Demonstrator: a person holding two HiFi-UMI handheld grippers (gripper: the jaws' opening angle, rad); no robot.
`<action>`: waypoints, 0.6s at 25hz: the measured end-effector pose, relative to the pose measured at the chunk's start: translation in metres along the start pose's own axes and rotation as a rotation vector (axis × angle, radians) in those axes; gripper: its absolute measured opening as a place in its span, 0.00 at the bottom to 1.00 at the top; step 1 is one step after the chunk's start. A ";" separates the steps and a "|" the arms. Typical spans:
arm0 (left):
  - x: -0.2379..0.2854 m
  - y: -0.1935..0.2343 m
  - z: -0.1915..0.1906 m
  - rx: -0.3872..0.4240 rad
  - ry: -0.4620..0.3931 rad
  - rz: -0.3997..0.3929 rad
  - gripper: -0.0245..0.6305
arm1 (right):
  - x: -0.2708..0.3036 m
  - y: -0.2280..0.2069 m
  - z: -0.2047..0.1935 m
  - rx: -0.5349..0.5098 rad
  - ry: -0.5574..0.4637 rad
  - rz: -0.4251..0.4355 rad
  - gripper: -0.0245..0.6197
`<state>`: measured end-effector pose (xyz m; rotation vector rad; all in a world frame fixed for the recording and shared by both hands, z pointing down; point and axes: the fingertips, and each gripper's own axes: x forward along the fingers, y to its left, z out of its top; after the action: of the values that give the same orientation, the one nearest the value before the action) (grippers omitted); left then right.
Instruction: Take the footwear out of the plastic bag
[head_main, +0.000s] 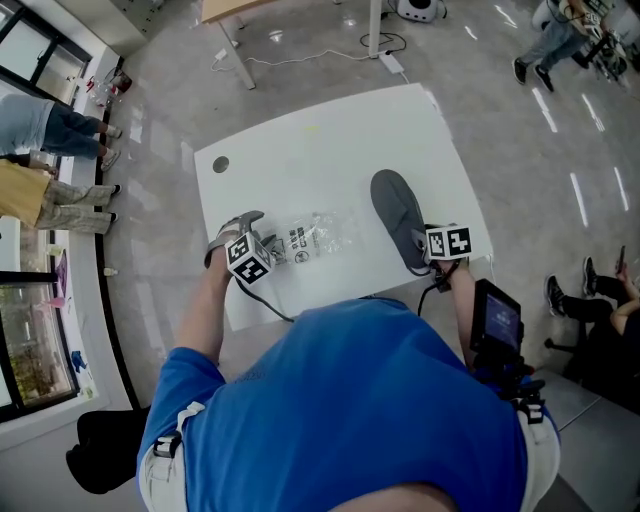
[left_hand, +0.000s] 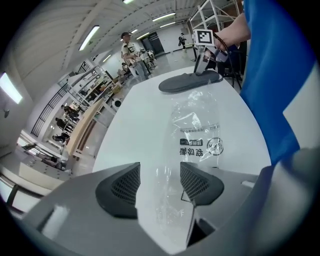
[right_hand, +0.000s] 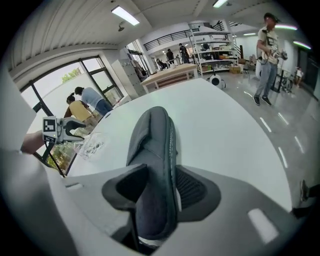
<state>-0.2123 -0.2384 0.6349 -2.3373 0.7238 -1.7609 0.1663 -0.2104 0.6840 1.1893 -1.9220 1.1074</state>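
A dark grey slipper (head_main: 398, 215) lies on the white table (head_main: 330, 150), out of the bag, toward the right edge. My right gripper (head_main: 420, 258) stands at its near end, and in the right gripper view the slipper (right_hand: 152, 145) runs between the spread jaws of that gripper (right_hand: 157, 187), which is open. A clear plastic bag (head_main: 315, 238) with black print lies flat and empty at the table's middle front. My left gripper (head_main: 272, 248) is at the bag's left end; the bag (left_hand: 197, 130) passes loosely between its parted pads (left_hand: 159, 182), untouched by them.
A round grommet hole (head_main: 221, 164) sits in the table's far left corner. People stand at the left (head_main: 50, 190) and sit at the right (head_main: 600, 300). A cable and power strip (head_main: 390, 62) lie on the floor beyond the table.
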 end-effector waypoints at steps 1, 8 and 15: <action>-0.002 0.002 0.001 -0.006 -0.009 0.012 0.44 | 0.000 0.000 0.000 -0.010 0.001 -0.008 0.31; -0.024 0.014 0.017 -0.087 -0.126 0.115 0.44 | 0.000 -0.002 0.001 -0.038 0.006 -0.035 0.31; -0.077 0.037 0.040 -0.174 -0.349 0.428 0.33 | 0.001 0.000 0.007 -0.074 -0.008 -0.051 0.31</action>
<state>-0.2021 -0.2438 0.5416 -2.2780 1.2351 -1.1195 0.1658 -0.2166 0.6815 1.1973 -1.9106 0.9978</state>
